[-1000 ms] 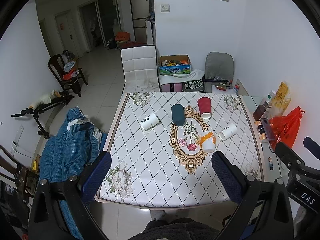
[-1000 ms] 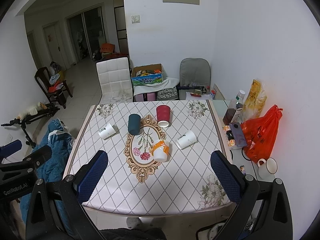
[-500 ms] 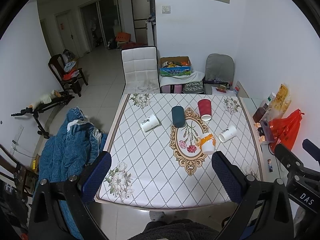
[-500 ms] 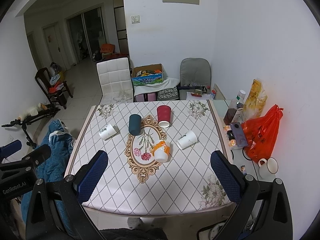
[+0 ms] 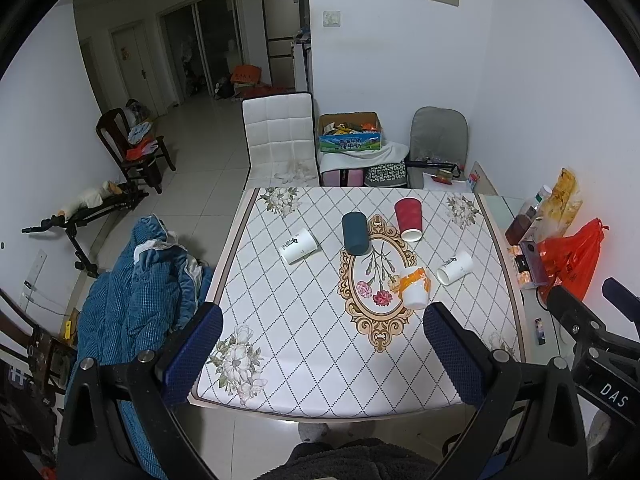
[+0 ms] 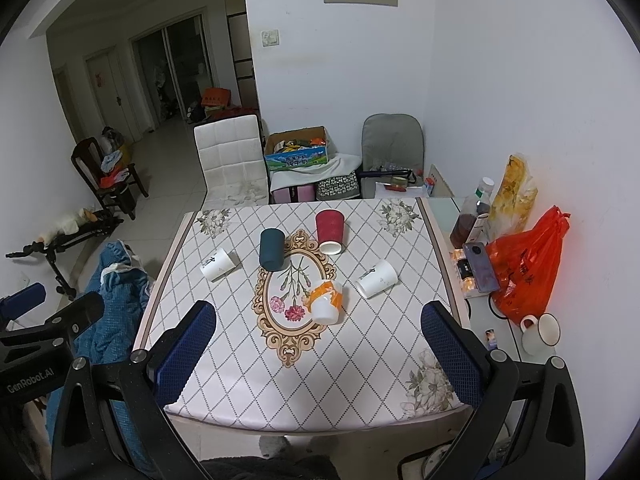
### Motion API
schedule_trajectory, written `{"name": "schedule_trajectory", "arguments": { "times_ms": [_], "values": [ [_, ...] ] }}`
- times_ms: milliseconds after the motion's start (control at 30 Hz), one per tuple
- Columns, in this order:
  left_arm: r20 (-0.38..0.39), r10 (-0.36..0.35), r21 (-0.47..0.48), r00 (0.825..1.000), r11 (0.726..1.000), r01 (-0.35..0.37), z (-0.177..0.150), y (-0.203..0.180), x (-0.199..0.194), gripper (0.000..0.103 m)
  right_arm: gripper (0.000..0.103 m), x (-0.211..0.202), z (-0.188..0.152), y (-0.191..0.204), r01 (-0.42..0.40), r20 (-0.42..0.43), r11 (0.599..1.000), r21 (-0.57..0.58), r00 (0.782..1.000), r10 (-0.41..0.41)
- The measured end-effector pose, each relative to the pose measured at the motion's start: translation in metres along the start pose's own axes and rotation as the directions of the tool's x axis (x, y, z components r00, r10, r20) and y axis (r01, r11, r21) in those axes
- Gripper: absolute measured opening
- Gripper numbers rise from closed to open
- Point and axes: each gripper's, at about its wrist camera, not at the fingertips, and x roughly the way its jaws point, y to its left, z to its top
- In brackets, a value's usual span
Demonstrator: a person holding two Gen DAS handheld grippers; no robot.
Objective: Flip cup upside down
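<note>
lying on their sides, five cups (image 5: pixel 355 233) dot the table (image 5: pixel 304 344); both claws (image 5: pixel 322 344) (image 6: pixel 318 342) gape.

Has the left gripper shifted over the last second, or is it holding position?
Yes, slightly: in the left wrist view the table sits lower than a second ago, so the open left gripper tilted upward.

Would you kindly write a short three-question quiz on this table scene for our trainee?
1. How many cups lie on the white diamond-patterned table?
2. True or false: the left gripper holds the dark teal paper cup.
3. Which cup lies nearest the right gripper: A the red paper cup, B the white cup with orange patches?

Key: 1. five; 2. false, both grippers are open and empty; 3. B.
</note>
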Motion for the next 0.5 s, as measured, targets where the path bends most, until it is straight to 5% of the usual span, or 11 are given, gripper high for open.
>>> {"name": "schedule_trajectory", "arguments": {
  "times_ms": [500],
  "values": [
    [-0.103, 0.041, -0.021, 0.994, 0.999, -0.044, 0.001, -0.030, 0.067, 0.103, 0.103, 0.085, -0.004, -0.037, 0.015, -0.134, 0.999, 0.028, 0.991, -0.011]
  ]
}}
